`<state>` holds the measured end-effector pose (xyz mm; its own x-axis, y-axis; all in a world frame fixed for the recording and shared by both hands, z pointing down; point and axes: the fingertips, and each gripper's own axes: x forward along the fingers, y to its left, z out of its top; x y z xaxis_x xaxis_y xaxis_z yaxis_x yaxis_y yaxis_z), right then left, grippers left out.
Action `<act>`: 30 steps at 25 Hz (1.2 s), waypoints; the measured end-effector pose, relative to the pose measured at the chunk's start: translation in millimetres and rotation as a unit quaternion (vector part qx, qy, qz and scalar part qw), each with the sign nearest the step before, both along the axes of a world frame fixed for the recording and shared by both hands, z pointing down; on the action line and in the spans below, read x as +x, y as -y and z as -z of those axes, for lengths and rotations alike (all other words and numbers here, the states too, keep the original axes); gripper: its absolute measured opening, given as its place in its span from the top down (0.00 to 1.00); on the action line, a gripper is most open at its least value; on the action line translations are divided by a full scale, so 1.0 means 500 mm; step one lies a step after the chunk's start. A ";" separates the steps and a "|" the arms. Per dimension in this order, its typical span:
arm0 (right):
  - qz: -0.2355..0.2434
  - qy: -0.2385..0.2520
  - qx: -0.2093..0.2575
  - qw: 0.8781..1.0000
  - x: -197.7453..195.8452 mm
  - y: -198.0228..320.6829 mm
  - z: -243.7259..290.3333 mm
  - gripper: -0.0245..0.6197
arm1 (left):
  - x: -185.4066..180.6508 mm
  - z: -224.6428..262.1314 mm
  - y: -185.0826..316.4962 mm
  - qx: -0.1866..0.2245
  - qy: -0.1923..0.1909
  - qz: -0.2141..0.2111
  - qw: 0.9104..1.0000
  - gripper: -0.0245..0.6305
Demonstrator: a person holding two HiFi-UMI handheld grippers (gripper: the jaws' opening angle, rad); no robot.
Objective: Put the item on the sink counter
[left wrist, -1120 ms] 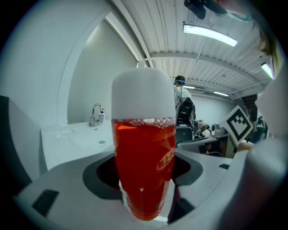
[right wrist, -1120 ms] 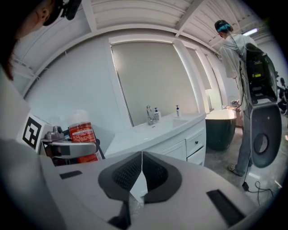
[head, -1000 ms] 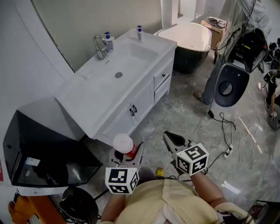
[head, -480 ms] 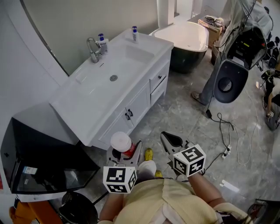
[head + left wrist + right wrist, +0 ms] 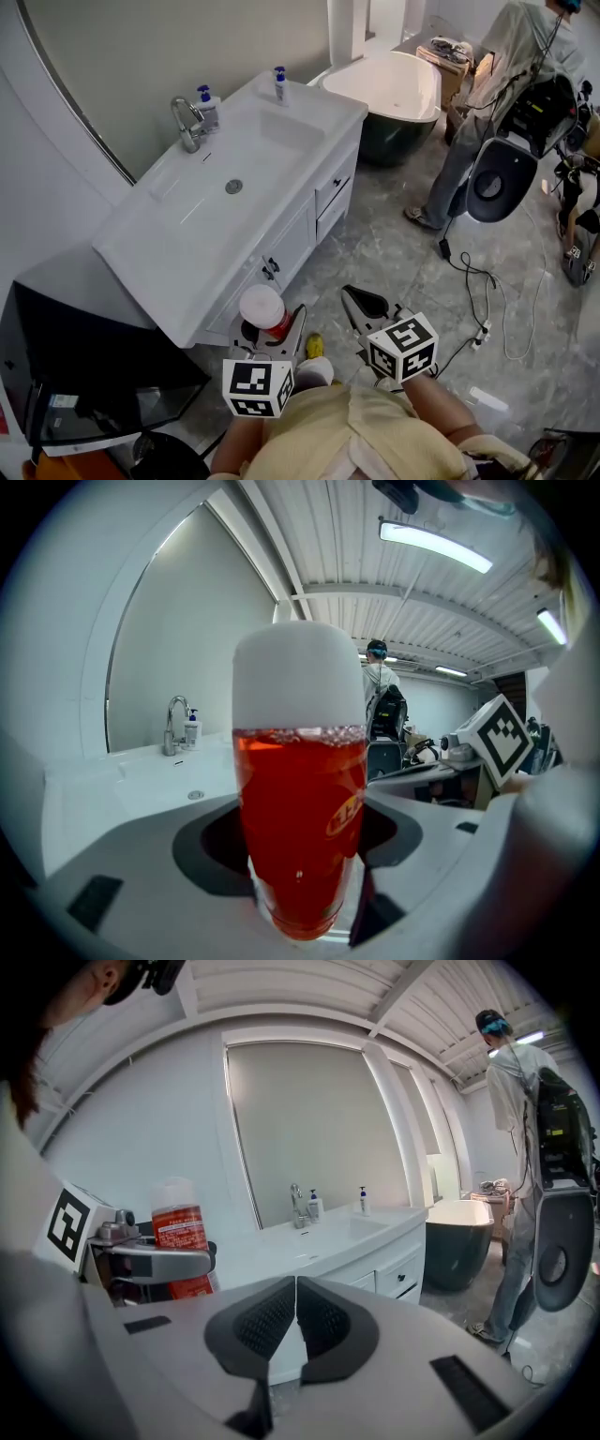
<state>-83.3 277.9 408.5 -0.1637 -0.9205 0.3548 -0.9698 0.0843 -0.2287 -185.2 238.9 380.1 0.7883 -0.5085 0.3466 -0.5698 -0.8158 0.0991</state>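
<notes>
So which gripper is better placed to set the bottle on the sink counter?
Left. The left gripper is shut on the white-capped red bottle and nearer the sink counter; the right gripper is shut and empty.

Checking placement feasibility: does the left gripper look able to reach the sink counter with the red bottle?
Probably yes. The left gripper, shut on the red bottle, hangs beside the sink counter's near corner with nothing between them. The near surface is bare, and the faucet stands farther back.

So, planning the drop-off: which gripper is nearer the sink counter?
Left. The left gripper, holding the red bottle, is just off the sink counter front edge; the right gripper, shut, is farther out.
</notes>
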 end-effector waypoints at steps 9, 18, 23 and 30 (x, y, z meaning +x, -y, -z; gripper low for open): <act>0.004 -0.007 -0.002 1.000 0.021 0.111 0.008 0.92 | 0.025 0.011 0.106 0.003 -0.002 -0.002 1.000 0.48; 0.006 -0.009 -0.011 1.000 0.030 0.213 0.004 0.92 | 0.040 0.006 0.203 -0.004 0.000 -0.006 1.000 0.48; 0.004 -0.013 -0.015 1.000 0.041 0.265 0.002 0.92 | 0.043 0.002 0.251 -0.008 -0.001 -0.005 1.000 0.48; 0.005 -0.019 -0.017 1.000 0.050 0.319 0.003 0.92 | 0.049 -0.001 0.301 -0.011 0.000 -0.001 1.000 0.48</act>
